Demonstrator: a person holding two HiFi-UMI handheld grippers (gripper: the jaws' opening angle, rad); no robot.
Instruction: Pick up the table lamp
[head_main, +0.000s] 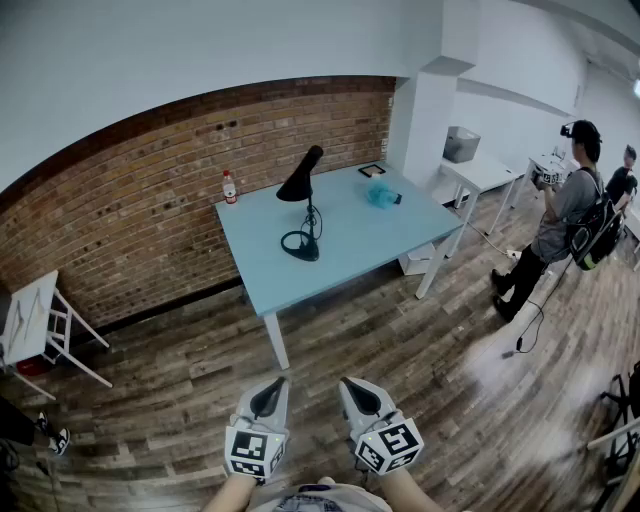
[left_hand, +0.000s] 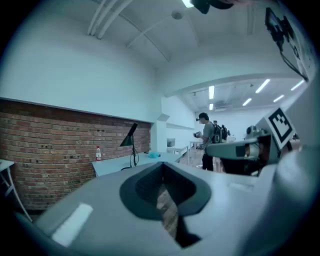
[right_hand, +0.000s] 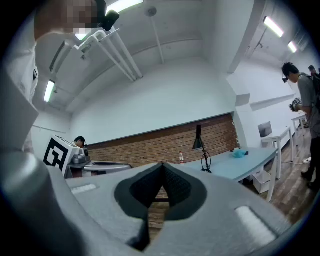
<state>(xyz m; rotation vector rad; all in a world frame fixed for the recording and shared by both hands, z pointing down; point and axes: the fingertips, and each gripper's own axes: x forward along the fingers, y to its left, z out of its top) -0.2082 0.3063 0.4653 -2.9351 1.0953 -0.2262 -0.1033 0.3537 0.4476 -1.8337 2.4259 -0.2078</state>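
Observation:
The black table lamp (head_main: 303, 200) stands on the light blue table (head_main: 350, 255), its cone shade tilted up and its cord looped at the base. Both grippers hang low over the wooden floor, well short of the table's near edge. My left gripper (head_main: 271, 386) is shut and holds nothing. Beside it, my right gripper (head_main: 353, 386) is shut and empty too. The left gripper view shows the lamp (left_hand: 131, 141) far off past the closed left gripper (left_hand: 162, 181). In the right gripper view the lamp (right_hand: 199, 144) stands to the right beyond the closed right gripper (right_hand: 161, 174).
On the table are a red-capped bottle (head_main: 229, 187), a teal bundle (head_main: 383, 194) and a small dark frame (head_main: 372, 171). A brick wall runs behind it. A white folding chair (head_main: 35, 322) stands at left. People (head_main: 562, 215) stand at right by a white desk (head_main: 482, 175).

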